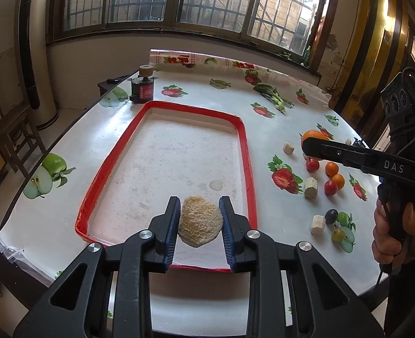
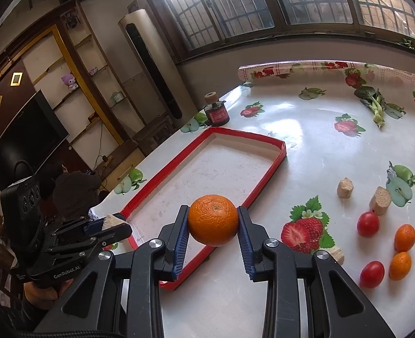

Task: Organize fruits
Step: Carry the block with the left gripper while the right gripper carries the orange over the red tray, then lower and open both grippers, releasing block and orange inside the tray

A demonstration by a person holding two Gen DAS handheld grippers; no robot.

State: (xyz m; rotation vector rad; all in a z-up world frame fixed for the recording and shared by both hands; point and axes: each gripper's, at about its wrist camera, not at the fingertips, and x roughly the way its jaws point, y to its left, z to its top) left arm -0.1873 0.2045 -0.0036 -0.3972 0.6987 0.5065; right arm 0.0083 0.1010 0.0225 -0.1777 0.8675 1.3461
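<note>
Left gripper (image 1: 199, 219) is clamped on a pale, rough, spongy chunk (image 1: 200, 221), held above the near end of the red-rimmed tray (image 1: 245, 140); the chunk hangs clear of the tray floor. Right gripper (image 2: 213, 221) is clenched on a big orange (image 2: 213, 219), lifted over the tray's right rim near the front corner.

The tray sits on the table (image 2: 306, 140), which is covered in a fruit-print cloth. Loose on the cloth right of the tray: two red cherry tomatoes (image 2: 368, 224), two small oranges (image 2: 404, 238), pale cork-like pieces (image 2: 380, 200). The left view also shows a dark grape (image 1: 331, 215) and a green grape (image 1: 338, 234) close together. A leafy green (image 1: 275, 97) lies at the far side, and a dark jar with a cork top (image 1: 142, 88) stands just beyond the tray's far left corner. A hand (image 1: 396, 233) grips the right tool's handle.
</note>
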